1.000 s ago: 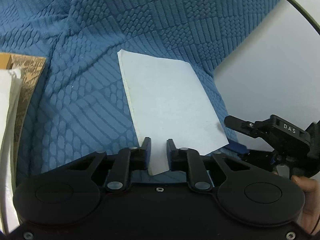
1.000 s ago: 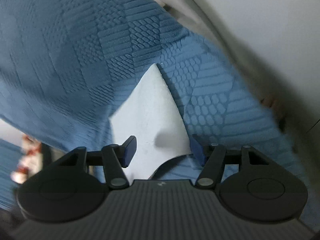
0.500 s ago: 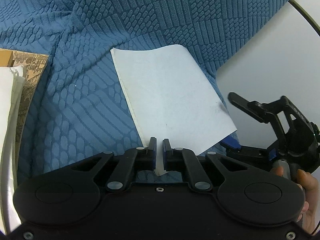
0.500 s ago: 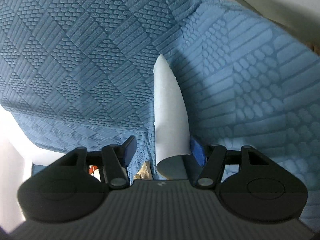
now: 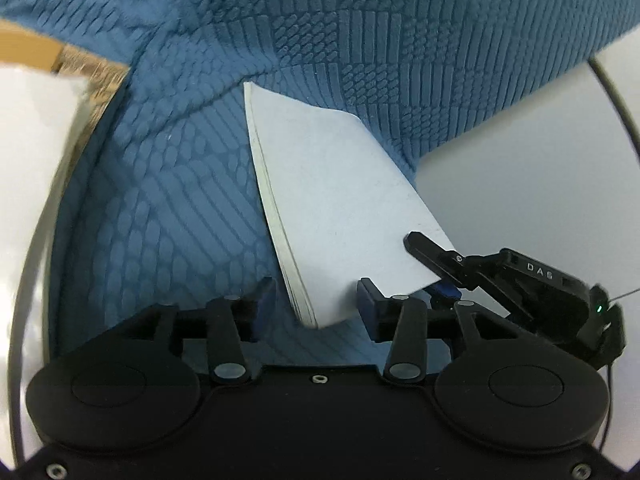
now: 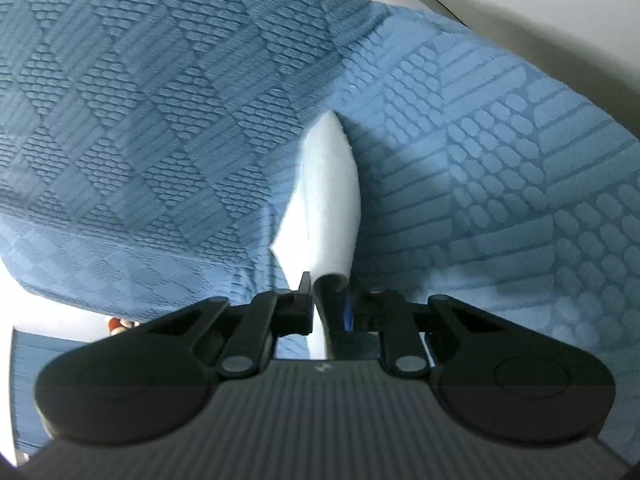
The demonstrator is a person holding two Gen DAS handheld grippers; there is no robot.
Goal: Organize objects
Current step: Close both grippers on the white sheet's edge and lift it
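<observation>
Left wrist: left gripper (image 5: 316,300) fingers just parted around booklet (image 5: 340,208) | right gripper (image 5: 434,276) just clamped its corner | blue quilt (image 5: 160,200) beneath

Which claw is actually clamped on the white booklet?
The right claw, shut on the white booklet at its near corner. The left claw has just opened, pads apart around the spine corner.

Blue textured cloth (image 5: 168,208) over white table (image 5: 540,184)

The right gripper (image 6: 313,300) has just been closing and now pinches the near edge of the white booklet (image 6: 328,196); textured blue cloth (image 6: 160,120) lies beneath.
</observation>
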